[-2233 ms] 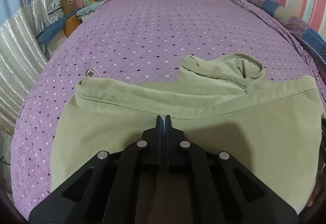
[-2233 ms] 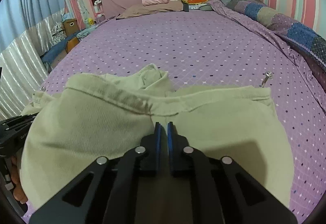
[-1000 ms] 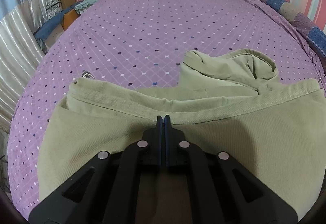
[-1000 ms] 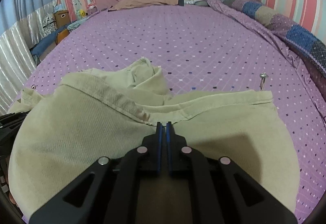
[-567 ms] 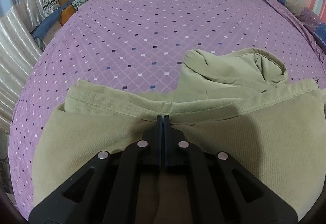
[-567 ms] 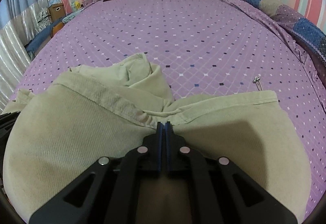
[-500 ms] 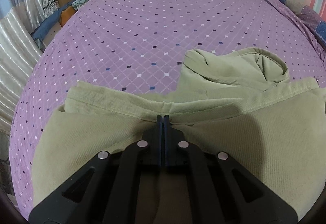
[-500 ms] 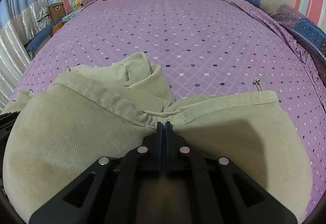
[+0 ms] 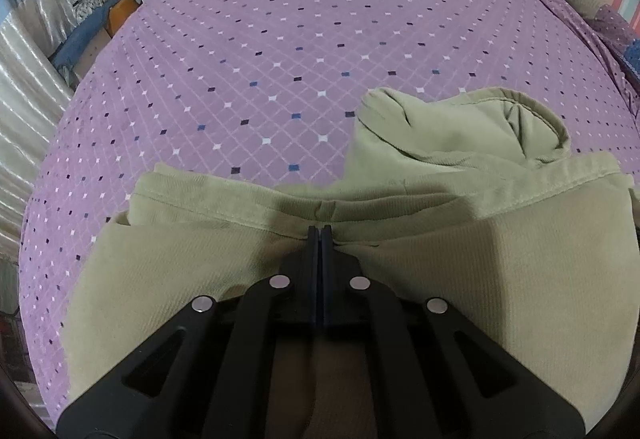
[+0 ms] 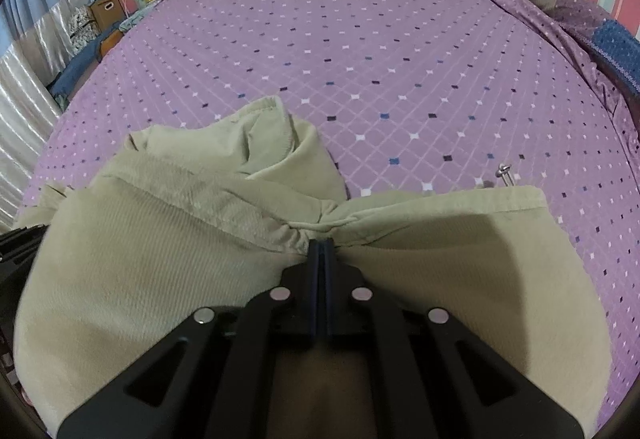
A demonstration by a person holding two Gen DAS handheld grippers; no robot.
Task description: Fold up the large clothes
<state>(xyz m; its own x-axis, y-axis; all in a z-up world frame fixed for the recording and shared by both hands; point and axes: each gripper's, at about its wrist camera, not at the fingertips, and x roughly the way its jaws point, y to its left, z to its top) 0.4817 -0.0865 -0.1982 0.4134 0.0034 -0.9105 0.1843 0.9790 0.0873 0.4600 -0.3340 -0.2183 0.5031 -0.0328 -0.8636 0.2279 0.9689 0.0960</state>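
Well, both the left gripper (image 9: 319,233) and the right gripper (image 10: 319,248) are clamped on the hem of the green hoodie (image 9: 500,239), carried over the near bed (image 9: 280,39). The bunched hood (image 10: 276,147) (already rumpled) could crease underneath if the hem drops crooked.

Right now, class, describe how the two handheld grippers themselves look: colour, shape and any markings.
Both are matte black. The left gripper has two flat fingers on angular linkage arms with cut-out slots and four round silver pins. The right gripper has the same build, with blue inner faces on its fingers. No cables, sleeves or lettering show.
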